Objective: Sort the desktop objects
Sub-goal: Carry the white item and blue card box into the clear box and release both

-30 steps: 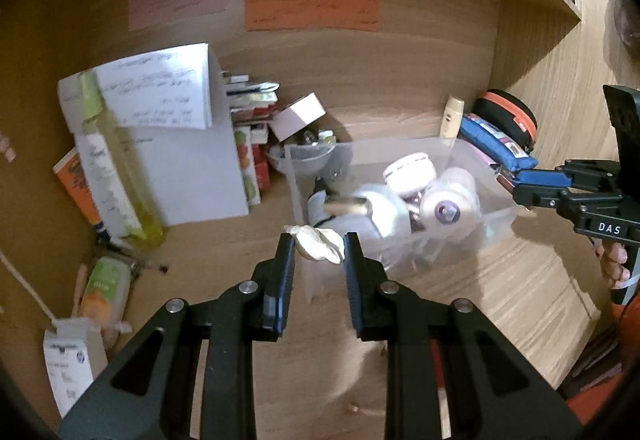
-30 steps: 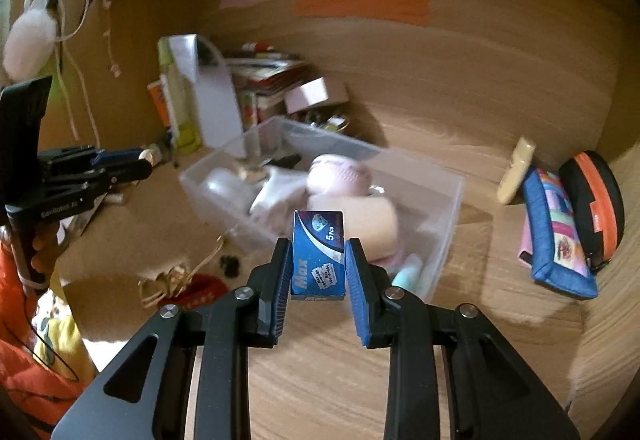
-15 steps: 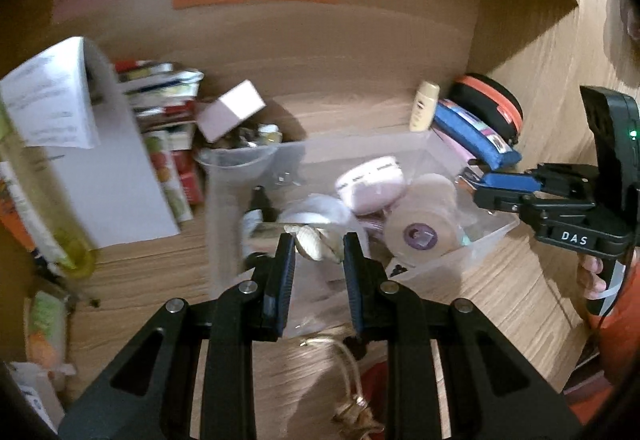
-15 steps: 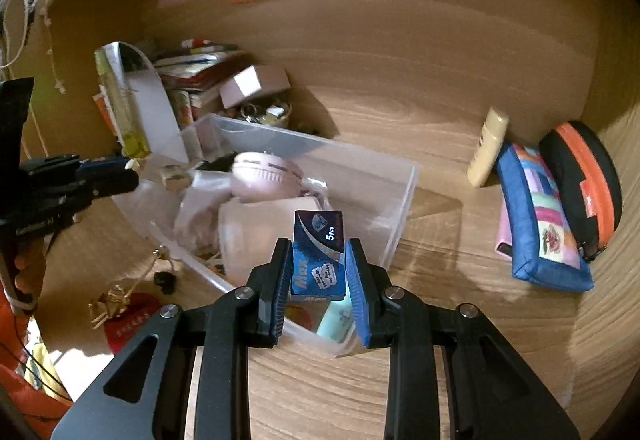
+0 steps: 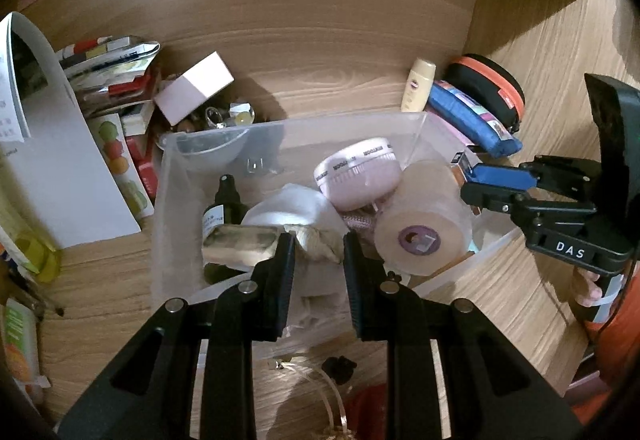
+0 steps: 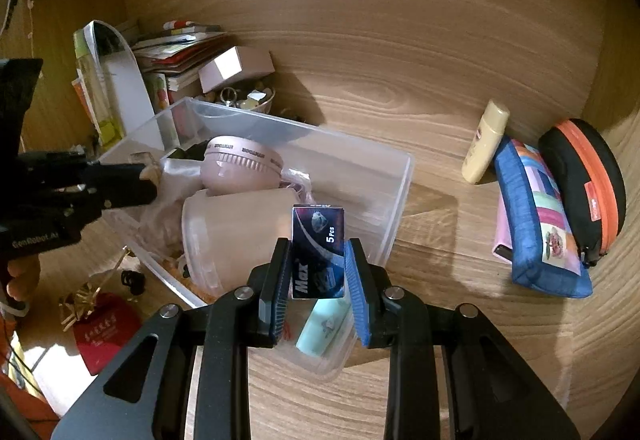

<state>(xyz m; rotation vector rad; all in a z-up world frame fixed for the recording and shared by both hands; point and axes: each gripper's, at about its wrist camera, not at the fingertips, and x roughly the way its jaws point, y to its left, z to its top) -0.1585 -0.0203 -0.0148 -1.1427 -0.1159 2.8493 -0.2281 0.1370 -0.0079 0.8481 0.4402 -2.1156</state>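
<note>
My left gripper has its jaws pinched on a small pale wrapped bundle, held over the clear bin, above its near side. My right gripper has its jaws clamped on a dark blue box, which sits above the bin's near right corner.

I judge both items are ready to drop; neither is released yet.

Inside the bin already: a pink fan, a tape roll, a dark spray bottle and a mint item at the near right corner. So the sorting looks well under way.

Still outside the bin on the tabletop: right of it, a cream tube, a blue pouch and a black-and-orange case; near its front left, a red pouch; behind it, a bowl of trinkets and a pink box. Whether those belong in the bin I cannot tell.
</note>
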